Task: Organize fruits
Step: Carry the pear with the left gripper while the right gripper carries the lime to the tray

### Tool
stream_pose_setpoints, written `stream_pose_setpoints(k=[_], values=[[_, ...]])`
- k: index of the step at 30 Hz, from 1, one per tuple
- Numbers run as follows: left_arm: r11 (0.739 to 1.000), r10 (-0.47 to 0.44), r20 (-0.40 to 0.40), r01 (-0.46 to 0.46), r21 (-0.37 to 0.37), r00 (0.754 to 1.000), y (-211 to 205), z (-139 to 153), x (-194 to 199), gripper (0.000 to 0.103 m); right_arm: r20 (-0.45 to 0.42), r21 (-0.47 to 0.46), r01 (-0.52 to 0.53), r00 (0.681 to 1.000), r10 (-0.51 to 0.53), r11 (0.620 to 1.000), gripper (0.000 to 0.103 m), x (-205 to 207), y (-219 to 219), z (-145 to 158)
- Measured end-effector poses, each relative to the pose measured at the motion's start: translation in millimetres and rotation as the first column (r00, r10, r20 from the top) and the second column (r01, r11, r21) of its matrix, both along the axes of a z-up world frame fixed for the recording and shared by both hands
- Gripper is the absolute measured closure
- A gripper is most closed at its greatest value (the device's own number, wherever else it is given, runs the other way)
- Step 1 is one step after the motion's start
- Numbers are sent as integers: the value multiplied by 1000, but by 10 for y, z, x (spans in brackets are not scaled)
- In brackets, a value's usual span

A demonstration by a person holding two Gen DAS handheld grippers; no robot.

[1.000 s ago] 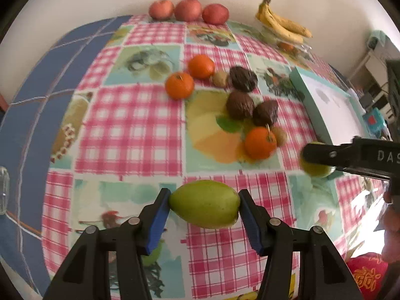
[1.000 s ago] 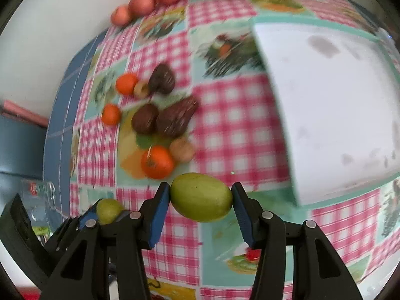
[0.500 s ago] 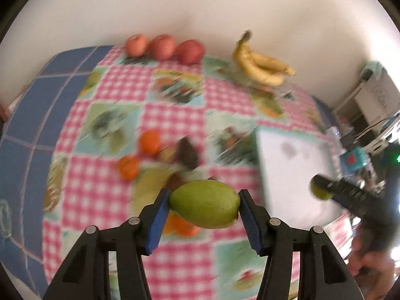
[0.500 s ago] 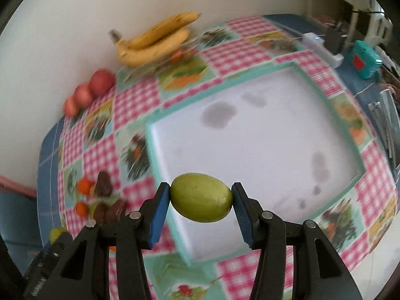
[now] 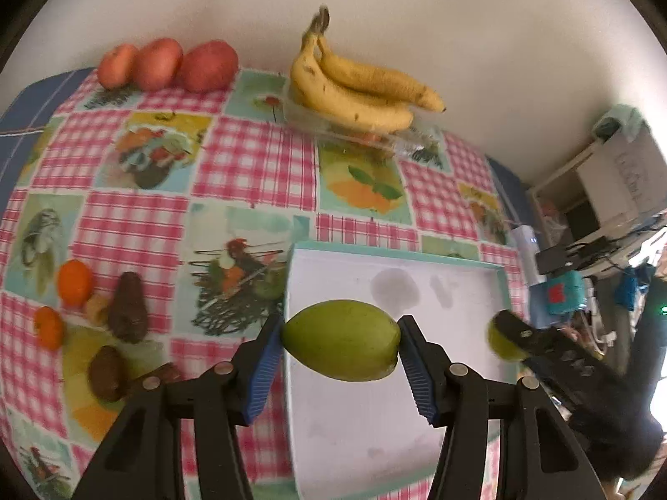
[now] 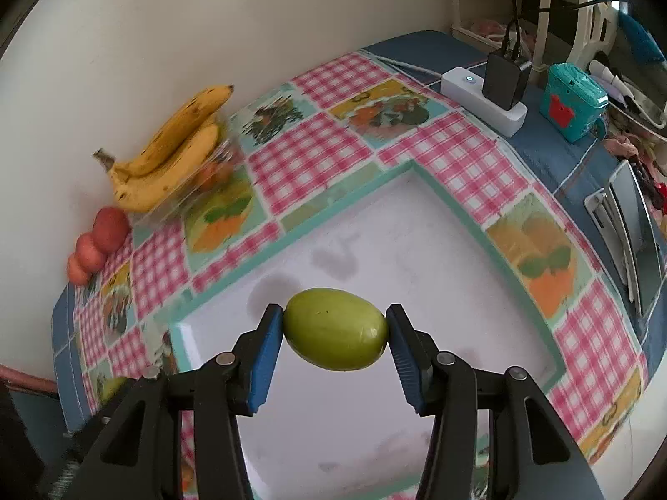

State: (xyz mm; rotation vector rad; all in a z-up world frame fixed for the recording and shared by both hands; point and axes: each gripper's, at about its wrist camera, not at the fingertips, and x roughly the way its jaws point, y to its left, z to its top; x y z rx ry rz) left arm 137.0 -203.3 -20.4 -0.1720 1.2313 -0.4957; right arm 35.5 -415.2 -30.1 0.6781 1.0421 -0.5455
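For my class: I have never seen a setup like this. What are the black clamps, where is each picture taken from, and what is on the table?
Each black clamp is a hand-held two-finger gripper with a camera looking along its fingers. The left gripper holds one green oval fruit; the right gripper holds another green oval fruit above the white tray with a teal rim. On the checked fruit-print tablecloth lie yellow bananas, red apples, oranges and dark brown fruits.
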Motion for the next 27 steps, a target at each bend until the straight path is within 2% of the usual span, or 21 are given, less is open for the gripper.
stream_pose_setpoints(k=[5, 7, 10, 16, 18, 27], values=[[999, -14, -25, 15, 41, 1000, -205, -321, 94, 45, -19, -53, 18, 1000, -19, 998, 51, 132, -206, -83], [998, -15, -28, 17, 68, 1000, -265, -426, 127, 45, -23, -50, 17, 1000, -19, 999, 51, 174, -262, -163], [997, -29, -35, 32, 70, 999, -338, -567, 155, 45, -44, -25, 22, 999, -23, 999, 51, 228, -348, -366], [995, -61, -13, 62, 83, 998, -463, -614, 176, 45, -80, 4, 30, 996, -29, 1000, 51, 272, -453, -666], [994, -62, -30, 65, 83, 998, -463, -689, 180, 45, -83, -5, 28, 996, -28, 1000, 51, 280, -456, -686], [992, -75, 1, 75, 101, 997, -500, -698, 187, 45, -82, -28, 22, 996, -24, 999, 51, 316, -461, -692]])
